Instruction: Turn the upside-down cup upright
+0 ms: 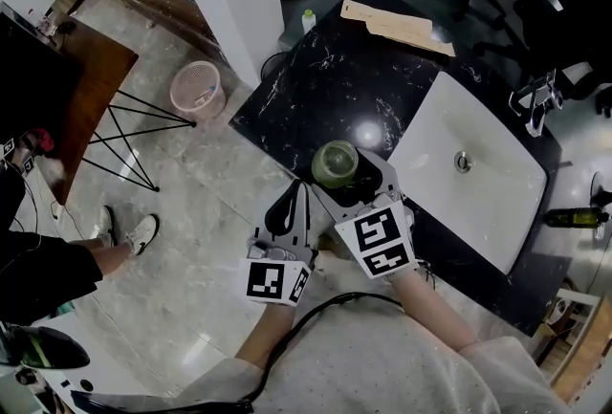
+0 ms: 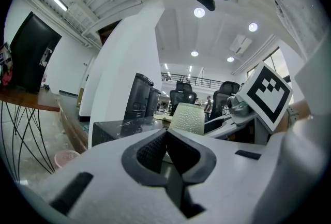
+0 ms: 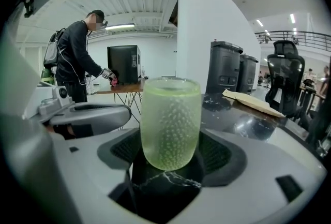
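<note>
A pale green, bumpy glass cup point(image 1: 336, 163) stands with its mouth up on the black marble counter point(image 1: 325, 77), close to the counter's near corner. My right gripper point(image 1: 349, 178) reaches in from below with a jaw on each side of the cup. In the right gripper view the cup point(image 3: 170, 122) fills the gap of the right gripper point(image 3: 170, 153), and both dark pads lie against its sides. My left gripper point(image 1: 292, 204) hangs just left of the counter's edge, shut with nothing in it. In the left gripper view its pads point(image 2: 155, 151) meet, and the cup point(image 2: 189, 118) shows beyond them.
A white sink basin point(image 1: 469, 168) is set in the counter right of the cup. A brown paper envelope point(image 1: 397, 25) lies at the far end. On the floor to the left stand a pink waste basket point(image 1: 198, 89) and a wooden table point(image 1: 86, 87). A person's feet point(image 1: 129, 230) are nearby.
</note>
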Available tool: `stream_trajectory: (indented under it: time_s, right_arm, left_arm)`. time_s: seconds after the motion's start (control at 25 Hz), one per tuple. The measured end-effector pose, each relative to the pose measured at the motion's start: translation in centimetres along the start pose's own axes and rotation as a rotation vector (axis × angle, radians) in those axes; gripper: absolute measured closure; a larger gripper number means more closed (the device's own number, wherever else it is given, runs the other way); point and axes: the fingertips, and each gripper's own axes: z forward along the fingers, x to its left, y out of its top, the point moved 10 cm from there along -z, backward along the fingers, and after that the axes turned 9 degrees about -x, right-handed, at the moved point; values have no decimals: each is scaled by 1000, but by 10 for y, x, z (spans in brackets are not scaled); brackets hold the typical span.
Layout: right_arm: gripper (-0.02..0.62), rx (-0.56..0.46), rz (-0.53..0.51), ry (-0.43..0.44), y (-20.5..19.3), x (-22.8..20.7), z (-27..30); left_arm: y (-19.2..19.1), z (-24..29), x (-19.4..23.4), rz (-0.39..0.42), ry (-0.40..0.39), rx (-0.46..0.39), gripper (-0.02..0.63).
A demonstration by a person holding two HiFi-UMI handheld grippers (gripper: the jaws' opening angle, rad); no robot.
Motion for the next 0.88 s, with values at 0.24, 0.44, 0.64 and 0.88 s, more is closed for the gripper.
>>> stream_trajectory:
  time_s: [0.24, 0.44, 0.64, 0.88]
  right_arm:
    - [250, 9, -8, -8, 1, 0, 0]
    - [253, 1, -1, -19, 1, -1, -1]
    - [253, -14, 20, -33, 1, -7, -5]
    - [255, -44, 97, -29, 2, -8, -14]
  left_arm:
    - [0, 0, 2, 0, 9, 1, 600]
    - [1, 1, 3, 2, 7, -2, 600]
    - [3, 0, 4, 7, 6, -1, 599]
    - [14, -4, 1, 18, -4, -12, 600]
